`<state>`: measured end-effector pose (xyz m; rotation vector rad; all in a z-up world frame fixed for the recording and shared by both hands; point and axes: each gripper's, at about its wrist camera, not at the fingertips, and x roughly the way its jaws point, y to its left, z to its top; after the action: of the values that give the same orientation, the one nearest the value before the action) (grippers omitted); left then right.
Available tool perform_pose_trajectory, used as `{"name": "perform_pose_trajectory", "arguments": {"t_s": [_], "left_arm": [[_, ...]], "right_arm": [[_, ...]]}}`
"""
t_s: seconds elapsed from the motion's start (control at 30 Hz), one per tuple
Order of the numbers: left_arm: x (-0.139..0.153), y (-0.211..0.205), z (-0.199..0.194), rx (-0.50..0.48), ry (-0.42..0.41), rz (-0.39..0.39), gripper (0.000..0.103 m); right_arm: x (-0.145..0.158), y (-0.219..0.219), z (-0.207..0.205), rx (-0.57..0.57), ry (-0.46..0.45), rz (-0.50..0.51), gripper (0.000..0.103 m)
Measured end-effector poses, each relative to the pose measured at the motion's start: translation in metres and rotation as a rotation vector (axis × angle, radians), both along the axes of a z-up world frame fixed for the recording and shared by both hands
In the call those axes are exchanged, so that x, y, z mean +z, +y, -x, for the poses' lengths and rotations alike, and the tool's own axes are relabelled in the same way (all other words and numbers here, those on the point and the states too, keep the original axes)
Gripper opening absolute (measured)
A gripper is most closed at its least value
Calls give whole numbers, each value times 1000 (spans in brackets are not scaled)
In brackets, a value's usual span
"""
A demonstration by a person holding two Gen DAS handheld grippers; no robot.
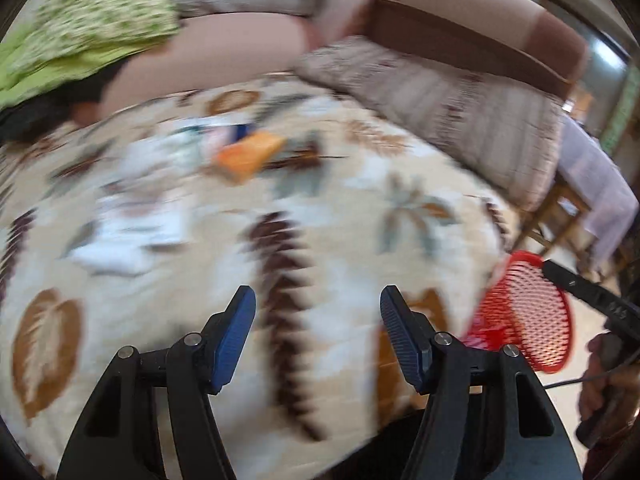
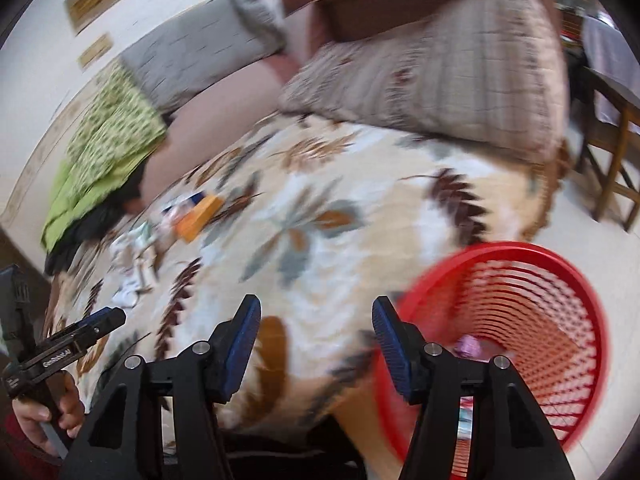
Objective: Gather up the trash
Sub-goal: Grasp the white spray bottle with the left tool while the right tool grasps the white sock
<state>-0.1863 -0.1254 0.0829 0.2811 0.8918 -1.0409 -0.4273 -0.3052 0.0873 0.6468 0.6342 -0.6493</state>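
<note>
Both views are motion-blurred. Trash lies on a leaf-patterned carpet (image 1: 320,208): an orange packet (image 1: 248,154), white papers (image 1: 128,236) and small wrappers beside them. My left gripper (image 1: 318,316) is open above the carpet, well short of the trash, with nothing between its blue pads. In the right wrist view the orange packet (image 2: 198,212) and white papers (image 2: 132,280) sit far left. My right gripper (image 2: 316,328) is open and empty, just left of a red mesh basket (image 2: 520,320) that holds a few scraps, one pink. The left gripper (image 2: 80,336) shows at lower left, held by a hand (image 2: 44,416).
A brown sofa with striped cushions (image 1: 440,92) borders the carpet at the back and right. A green patterned cloth (image 1: 80,20) lies on it at left. Wooden chair legs (image 2: 612,168) stand on bare floor at far right. The red basket (image 1: 532,312) is at right in the left view.
</note>
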Motion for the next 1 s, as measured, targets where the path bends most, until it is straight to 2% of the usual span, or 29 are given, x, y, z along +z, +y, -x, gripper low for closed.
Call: {"name": "perform_pose_trajectory", "arguments": {"t_s": [0.13, 0.3, 0.47, 0.5, 0.53, 0.57, 0.7, 0.83, 1.0], "left_arm": [[-19, 41, -50, 152, 62, -22, 64], [-48, 86, -132, 421, 280, 4, 64], [-62, 82, -173, 538, 431, 59, 62], [-63, 77, -176, 551, 446, 58, 58], [-66, 69, -182, 566, 462, 54, 50], [-70, 63, -186, 582, 462, 36, 46], [-76, 41, -194, 612, 445, 10, 44], [-74, 31, -185, 552, 343, -27, 40], [-66, 57, -163, 494, 224, -46, 37]], "right_arm": [[4, 12, -33, 57, 0, 27, 63], [-2, 21, -49, 91, 7, 24, 65], [-11, 17, -47, 79, 24, 6, 64], [-11, 16, -45, 76, 24, 4, 65], [-12, 14, -43, 68, 26, 2, 65], [-12, 12, -40, 60, 27, 2, 64], [-10, 6, -35, 50, 31, 10, 65], [-6, 4, -44, 76, 26, 19, 65], [6, 10, -79, 177, -26, -4, 65]]}}
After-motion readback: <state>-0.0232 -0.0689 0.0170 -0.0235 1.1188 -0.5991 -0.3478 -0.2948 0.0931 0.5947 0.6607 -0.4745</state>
